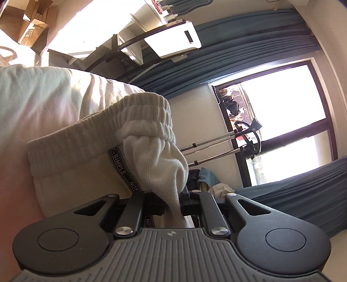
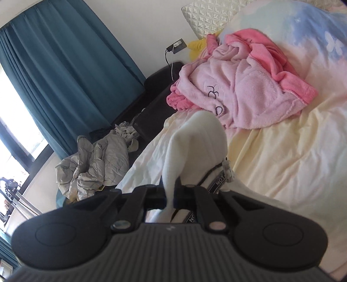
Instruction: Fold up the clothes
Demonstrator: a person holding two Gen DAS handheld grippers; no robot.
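Cream-white sweatpants (image 1: 65,121) with a ribbed elastic waistband and a black drawstring band printed "NOT SIMPLE" fill the left of the left wrist view. My left gripper (image 1: 173,206) is shut on a bunched fold of the waistband, held up in the air. In the right wrist view my right gripper (image 2: 170,201) is shut on another pinch of the same white sweatpants (image 2: 199,138), which rise in front of it; the drawstring band (image 2: 216,180) hangs to the right. Both hold the cloth above the bed.
A pale yellow bedsheet (image 2: 282,162) lies below, with a pink fleece robe (image 2: 243,86) heaped on it and a pillow (image 2: 208,15) behind. A grey quilted bundle (image 2: 95,160) and a dark bench (image 2: 156,104) stand beside the bed. Teal curtains (image 2: 65,65) and a window (image 1: 282,119) line the wall.
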